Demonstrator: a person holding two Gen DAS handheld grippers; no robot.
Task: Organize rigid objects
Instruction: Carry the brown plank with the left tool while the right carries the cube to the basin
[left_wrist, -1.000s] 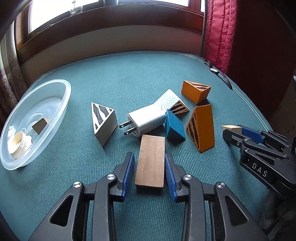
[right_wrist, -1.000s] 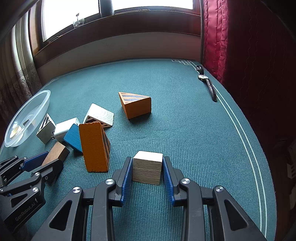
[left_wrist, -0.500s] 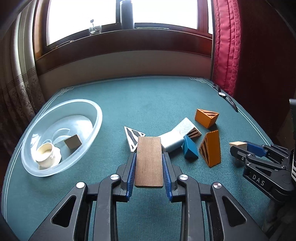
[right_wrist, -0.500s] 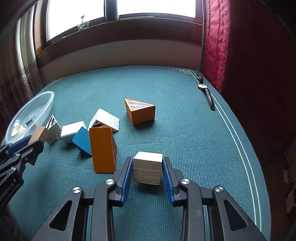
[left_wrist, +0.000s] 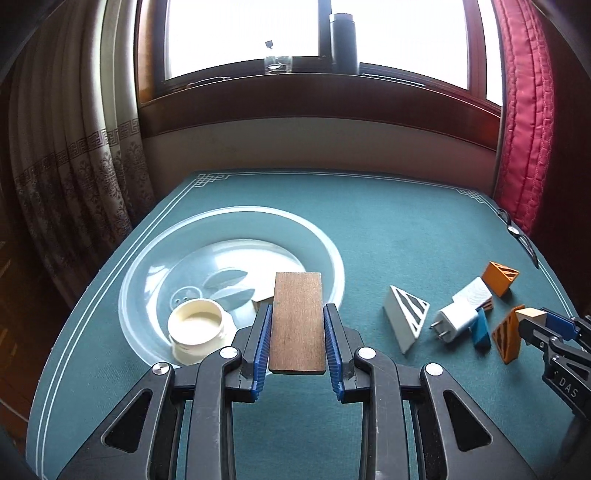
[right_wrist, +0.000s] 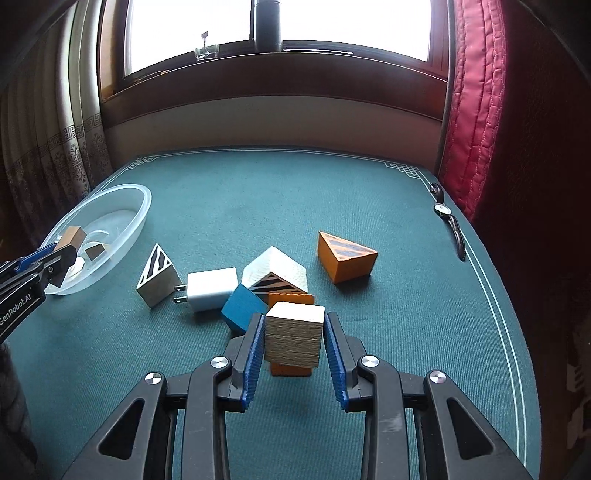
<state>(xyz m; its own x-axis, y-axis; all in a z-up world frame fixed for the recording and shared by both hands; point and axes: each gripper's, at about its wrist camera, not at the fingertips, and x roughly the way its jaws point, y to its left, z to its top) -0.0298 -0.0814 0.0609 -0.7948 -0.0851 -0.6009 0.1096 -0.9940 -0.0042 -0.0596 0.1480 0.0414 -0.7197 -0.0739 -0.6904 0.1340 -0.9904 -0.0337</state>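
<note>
My left gripper (left_wrist: 297, 314) is shut on a flat brown wooden block (left_wrist: 297, 321), held above the near right rim of a clear plastic bowl (left_wrist: 328, 251). In the bowl lie a cream jar (left_wrist: 196, 330) and a small wooden piece (left_wrist: 260, 303). My right gripper (right_wrist: 294, 325) is shut on a pale wooden cube (right_wrist: 293, 338), lifted off the green tablecloth over an orange wedge (right_wrist: 290, 298). Beyond it lie a blue block (right_wrist: 242, 308), a white charger plug (right_wrist: 210, 288), a white striped wedge (right_wrist: 157, 275), a white textured wedge (right_wrist: 277, 271) and an orange striped wedge (right_wrist: 345, 262).
A wristwatch (right_wrist: 448, 225) lies near the table's right edge beside a red curtain (right_wrist: 476, 110). A patterned curtain (left_wrist: 66, 192) hangs at the left. A dark bottle (left_wrist: 343, 42) and a glass (left_wrist: 277, 62) stand on the windowsill behind the table.
My left gripper closed on the brown block, lifted it and carried it left over the bowl's rim. My right gripper raised the pale cube off the cloth and moved it left over the orange wedge.
</note>
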